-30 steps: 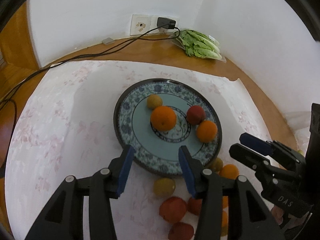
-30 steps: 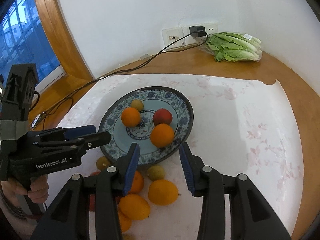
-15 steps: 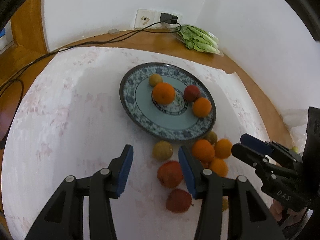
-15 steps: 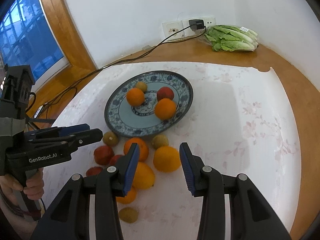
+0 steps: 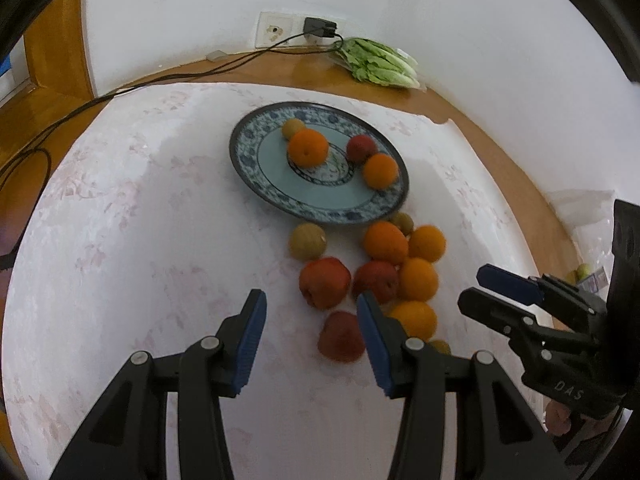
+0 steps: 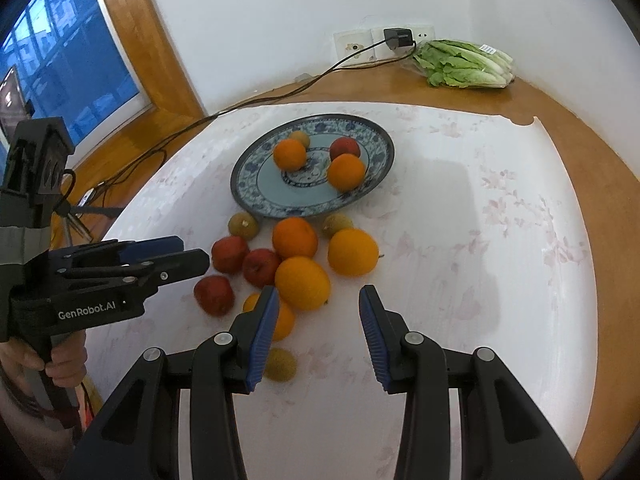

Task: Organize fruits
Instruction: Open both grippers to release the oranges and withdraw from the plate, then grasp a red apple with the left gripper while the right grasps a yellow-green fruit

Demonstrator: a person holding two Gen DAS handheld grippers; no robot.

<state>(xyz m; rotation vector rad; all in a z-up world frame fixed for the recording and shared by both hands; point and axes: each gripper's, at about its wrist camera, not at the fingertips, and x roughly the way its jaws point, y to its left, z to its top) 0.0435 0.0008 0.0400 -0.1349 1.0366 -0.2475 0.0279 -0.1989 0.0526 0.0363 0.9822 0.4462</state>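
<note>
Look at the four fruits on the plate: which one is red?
The red fruit at the back right of the plate, just behind the nearer orange. The others are two oranges and one small yellowish-brown fruit.

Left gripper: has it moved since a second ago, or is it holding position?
Yes. The left gripper has pulled back from the plate: its fingertips overlapped the near rim before, and now loose fruit lies on the cloth between them and the plate.
</note>
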